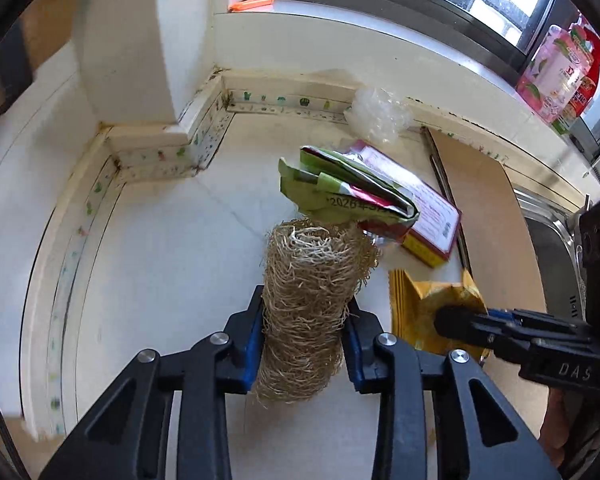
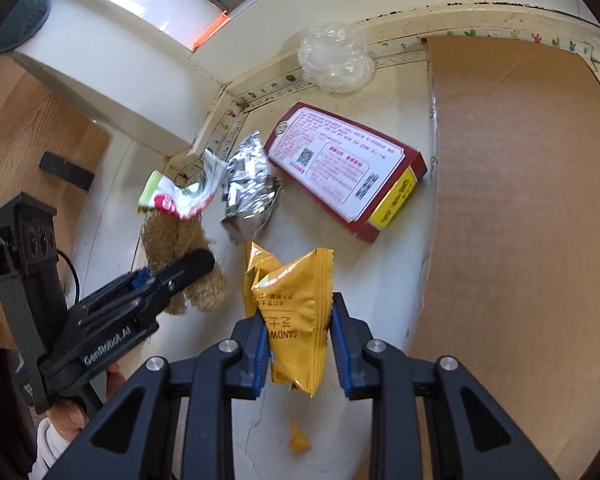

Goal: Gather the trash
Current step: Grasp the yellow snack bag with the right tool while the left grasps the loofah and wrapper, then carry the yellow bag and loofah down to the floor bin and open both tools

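- Now, at the far left of the left wrist view, patterned tape (image 1: 156,158) is running along the foot of the white wall where it is meeting the pale bench (image 1: 172,240).
- The left tongs (image 1: 306,322) are closing their blue pads on both sides of a straw-coloured loofah scrubber (image 1: 312,304), which is standing on end between them.
- A folded green and red wrapper (image 1: 340,190) is sitting on the scrubber's top end; in the right wrist view it (image 2: 180,194) is showing just left of a crumpled silver foil bag (image 2: 248,192).
- Right of the foil, a flat red box (image 2: 340,168) with a white printed label is lying on the bench, one short end yellow.
- Behind the box, a ball of clear plastic (image 2: 334,58) is resting against the wall edge.
- In front of the box, the right tongs (image 2: 298,338) are gripping a yellow snack bag (image 2: 292,312), pads pressing on both of its sides, the bag's torn top pointing away from the camera.
- A small yellow scrap (image 2: 298,438) is lying on the bench below the bag.
- Farthest right, a brown cardboard sheet (image 2: 512,220) is covering the bench beside the box.
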### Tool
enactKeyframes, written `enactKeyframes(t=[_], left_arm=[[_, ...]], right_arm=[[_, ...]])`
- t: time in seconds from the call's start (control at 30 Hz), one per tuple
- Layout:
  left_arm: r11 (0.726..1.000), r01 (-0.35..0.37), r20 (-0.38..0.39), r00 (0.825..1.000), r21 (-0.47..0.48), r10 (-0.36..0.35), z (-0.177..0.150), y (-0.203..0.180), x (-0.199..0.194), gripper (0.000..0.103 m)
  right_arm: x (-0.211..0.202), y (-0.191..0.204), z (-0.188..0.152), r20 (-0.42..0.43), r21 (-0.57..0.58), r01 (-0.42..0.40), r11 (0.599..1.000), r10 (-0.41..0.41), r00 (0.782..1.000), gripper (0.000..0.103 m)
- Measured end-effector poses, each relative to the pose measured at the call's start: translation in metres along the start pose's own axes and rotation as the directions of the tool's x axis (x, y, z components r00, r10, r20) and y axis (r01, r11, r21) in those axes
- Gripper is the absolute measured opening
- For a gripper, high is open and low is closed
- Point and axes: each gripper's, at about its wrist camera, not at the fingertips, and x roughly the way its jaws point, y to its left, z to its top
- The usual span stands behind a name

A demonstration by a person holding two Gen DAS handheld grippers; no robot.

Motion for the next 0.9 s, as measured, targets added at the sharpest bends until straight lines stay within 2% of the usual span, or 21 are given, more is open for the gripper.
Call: enactKeyframes(t=[0.17,0.37,0.63,0.73,0.9], left_arm=[[1.0,-0.01,-0.02,1.0,-0.016,0.009,-0.039,-0.007,-0.036,0.032],[1.0,-0.007,0.009,1.0,0.023,0.007,-0.094,-0.009,-0.093,0.032],[0.993,0.093,0.025,0.995,0.075,-0.095,-0.179,-0.005,-0.175,0.032],[0.987,0.114,0.035,0.992,0.115,-0.119,-0.206,-0.004,-0.197,0.032],[0.975,0.162,0.048,0.984,0.152,-0.171,-0.248,0.001,-0.228,0.032]], right_arm=[[-0.023,0.007,-0.026,0.024,0.028,0.012,1.0,-0.013,1.0,0.027],[-0.057,0.026,-0.076,0.087,0.046,0.045,0.998,-0.049,0.995,0.026],[-0.114,0.061,-0.165,0.179,0.127,0.094,0.987,-0.116,0.977,0.026],[-0.136,0.076,-0.202,0.234,0.142,0.102,0.985,-0.134,0.963,0.026],[-0.153,0.1,-0.262,0.259,0.182,0.122,0.976,-0.168,0.951,0.026]])
